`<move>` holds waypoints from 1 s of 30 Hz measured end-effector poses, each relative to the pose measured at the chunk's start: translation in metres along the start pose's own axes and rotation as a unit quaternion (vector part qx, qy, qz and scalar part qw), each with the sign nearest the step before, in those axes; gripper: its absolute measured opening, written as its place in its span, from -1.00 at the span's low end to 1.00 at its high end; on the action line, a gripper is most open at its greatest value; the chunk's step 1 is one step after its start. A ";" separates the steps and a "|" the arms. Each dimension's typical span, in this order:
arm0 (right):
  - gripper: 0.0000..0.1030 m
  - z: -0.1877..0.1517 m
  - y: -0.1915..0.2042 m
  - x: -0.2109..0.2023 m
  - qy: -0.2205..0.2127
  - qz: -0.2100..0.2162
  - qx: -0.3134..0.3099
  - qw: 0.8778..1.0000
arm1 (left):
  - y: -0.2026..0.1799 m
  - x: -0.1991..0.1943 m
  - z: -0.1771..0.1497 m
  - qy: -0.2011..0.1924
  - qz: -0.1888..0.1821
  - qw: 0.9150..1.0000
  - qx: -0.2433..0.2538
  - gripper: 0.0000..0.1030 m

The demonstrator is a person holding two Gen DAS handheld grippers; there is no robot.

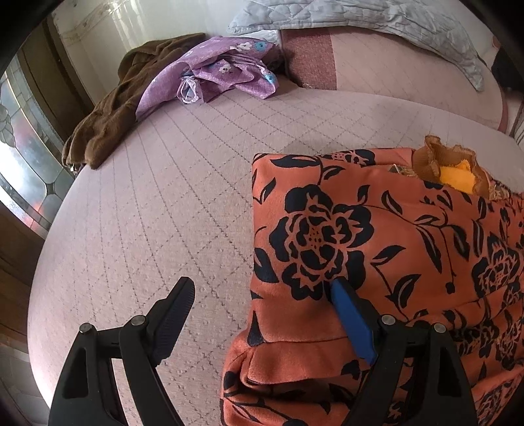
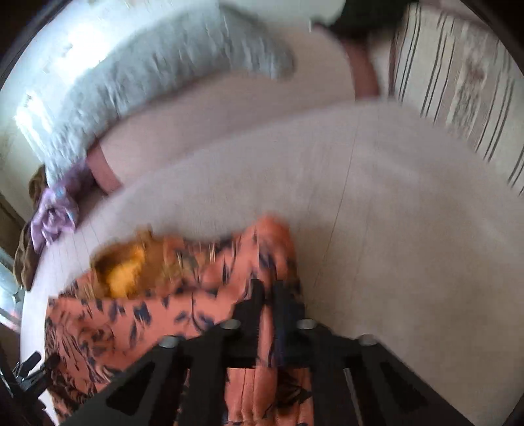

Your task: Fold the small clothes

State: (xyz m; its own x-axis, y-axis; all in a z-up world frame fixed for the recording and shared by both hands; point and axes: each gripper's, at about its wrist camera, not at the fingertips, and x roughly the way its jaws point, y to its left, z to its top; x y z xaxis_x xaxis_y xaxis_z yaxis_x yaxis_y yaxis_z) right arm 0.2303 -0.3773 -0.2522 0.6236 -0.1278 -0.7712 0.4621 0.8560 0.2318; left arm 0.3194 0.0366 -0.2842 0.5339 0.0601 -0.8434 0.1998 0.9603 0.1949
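Right gripper pinches a fold of the orange floral garment, lower centre, view blurred | left gripper spread wide, one finger on the garment's left edge | pink quilted bed fills the frame | brown cloth, purple floral cloth upper left

This is a bedroom in someone's home. A wide bed fills the room, covered in a pale pink quilted spread, with a grey-blue quilted pillow lying at its head. Loose clothes sit on the far corner: a purple flowered garment on top of a brown one. Beside the bed, daylight comes through a leaded patterned glass panel. Striped bedding lies along the other side.
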 end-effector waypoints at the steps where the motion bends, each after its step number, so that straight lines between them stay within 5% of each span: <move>1: -0.94 0.005 -0.003 -0.007 -0.022 -0.005 -0.001 1.000 | 0.000 0.000 0.000 0.000 0.001 1.000 0.002 0.66; 3: -0.94 0.013 -0.009 -0.002 -0.031 -0.003 0.009 0.999 | 0.001 -0.002 0.000 -0.002 -0.002 1.000 0.000 0.66; 5: -0.91 0.014 -0.013 0.015 0.011 0.018 0.030 0.999 | 0.004 -0.006 0.001 -0.010 -0.009 1.000 -0.005 0.66; 8: -0.86 0.000 -0.006 0.001 0.032 0.129 0.061 0.989 | 0.009 -0.021 0.004 -0.033 -0.037 0.999 -0.017 0.66; 13: -0.86 -0.035 0.049 -0.014 0.097 0.192 -0.024 0.976 | -0.001 -0.036 0.004 -0.056 -0.070 0.996 0.001 0.66; 17: -0.84 -0.070 0.079 0.007 0.143 0.151 -0.096 0.973 | -0.015 -0.003 -0.010 0.023 -0.035 0.998 0.052 0.69; 22: -0.88 -0.081 0.067 0.014 0.189 0.143 -0.094 0.967 | 0.008 -0.019 -0.007 0.007 -0.068 0.997 0.029 0.69; 27: -0.86 -0.043 0.056 -0.002 0.127 0.133 -0.065 0.981 | 0.032 -0.041 0.007 -0.049 -0.091 0.995 -0.018 0.69; 30: -0.86 -0.020 0.037 0.022 0.104 0.103 -0.006 0.989 | 0.028 -0.024 0.009 -0.025 -0.059 0.998 -0.020 0.69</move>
State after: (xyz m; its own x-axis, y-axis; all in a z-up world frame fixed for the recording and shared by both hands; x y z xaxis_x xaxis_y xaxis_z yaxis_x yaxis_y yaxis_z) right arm 0.2488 -0.3390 -0.2725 0.5600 0.1551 -0.8138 0.3308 0.8588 0.3913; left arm 0.3201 0.0596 -0.2539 0.5495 -0.0674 -0.8328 0.2308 0.9702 0.0738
